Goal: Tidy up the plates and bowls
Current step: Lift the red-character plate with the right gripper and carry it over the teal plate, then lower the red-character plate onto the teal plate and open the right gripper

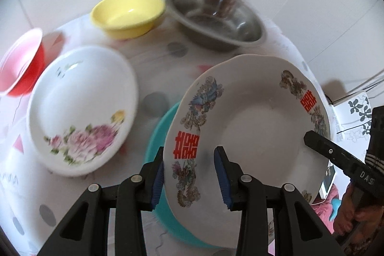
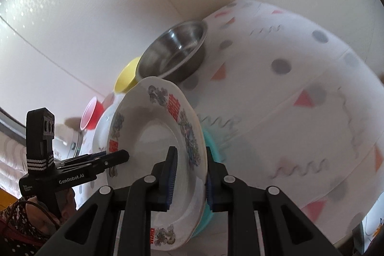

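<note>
Left wrist view: the left gripper (image 1: pixel 189 174) is clamping its blue pads across the near rim of the dragon-patterned plate (image 1: pixel 249 136), lower right of centre, above a teal plate (image 1: pixel 156 136), while the right gripper (image 1: pixel 312 136) is reaching in from the right edge. Right wrist view: the right gripper (image 2: pixel 189 174) is pinching the same plate's rim. The flowered plate (image 1: pixel 81 109), red bowl (image 1: pixel 21 71), yellow bowl (image 1: pixel 127 13) and steel bowl (image 1: pixel 216 18) are sitting on the patterned tablecloth (image 2: pixel 300 88).
</note>
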{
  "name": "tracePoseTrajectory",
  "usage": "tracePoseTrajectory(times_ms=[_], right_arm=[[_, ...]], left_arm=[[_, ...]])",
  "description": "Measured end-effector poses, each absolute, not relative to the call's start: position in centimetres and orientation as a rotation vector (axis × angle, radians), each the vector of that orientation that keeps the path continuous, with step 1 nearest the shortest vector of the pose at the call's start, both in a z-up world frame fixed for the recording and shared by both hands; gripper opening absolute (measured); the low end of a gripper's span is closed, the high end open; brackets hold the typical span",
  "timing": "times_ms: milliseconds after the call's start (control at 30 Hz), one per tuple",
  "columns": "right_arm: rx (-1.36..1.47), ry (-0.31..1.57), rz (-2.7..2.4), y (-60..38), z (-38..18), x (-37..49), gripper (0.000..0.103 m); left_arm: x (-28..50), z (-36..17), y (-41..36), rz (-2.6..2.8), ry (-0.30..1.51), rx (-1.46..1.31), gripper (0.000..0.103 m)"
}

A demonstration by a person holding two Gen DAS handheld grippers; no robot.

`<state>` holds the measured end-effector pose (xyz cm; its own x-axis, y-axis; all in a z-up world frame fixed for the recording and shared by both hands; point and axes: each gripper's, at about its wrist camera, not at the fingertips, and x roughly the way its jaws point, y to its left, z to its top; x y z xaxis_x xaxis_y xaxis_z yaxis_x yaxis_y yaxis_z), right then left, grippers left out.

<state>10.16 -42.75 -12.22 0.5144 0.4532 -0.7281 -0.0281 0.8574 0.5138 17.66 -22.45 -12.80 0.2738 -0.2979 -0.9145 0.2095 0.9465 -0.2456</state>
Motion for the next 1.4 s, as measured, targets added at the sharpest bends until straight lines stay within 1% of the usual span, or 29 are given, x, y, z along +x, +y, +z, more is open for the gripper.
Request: tracePoseTrajectory(times_ms=[367, 600, 1000, 1267, 1333, 1400], right_arm=[[0.475, 1.05, 0.249, -41.2, -14.2, 9.6, 0.021], [0.476, 1.057, 0.214, -41.1, -14.8, 9.4, 0.021], [0.455, 1.077, 0.165, -40.5, -15.3, 10.4, 0.026], [0.452, 1.091, 0.174, -40.6, -15.4, 10.8, 0.027], [0.454, 1.105, 0.17, -40.6, -15.4, 11.0, 0.027], [0.446, 1.123, 0.161, -40.4, -15.3, 11.3, 0.028]], left_arm=[[15.5, -13.4, -20.8, -0.368, 1.258, -0.042, 0.039], [15.7, -13.5, -20.8, -0.385, 1.255, -0.024, 0.039], [15.6, -13.6, -21.5, -0.389, 1.237, 0.013, 0.039], [15.5, -13.6, -21.5, -0.387, 1.229, 0.028, 0.039], [15.5, -13.6, -21.5, -0.383, 1.229, 0.03, 0.039], [15.5, -13.7, -21.5, -0.377, 1.228, 0.034, 0.036]])
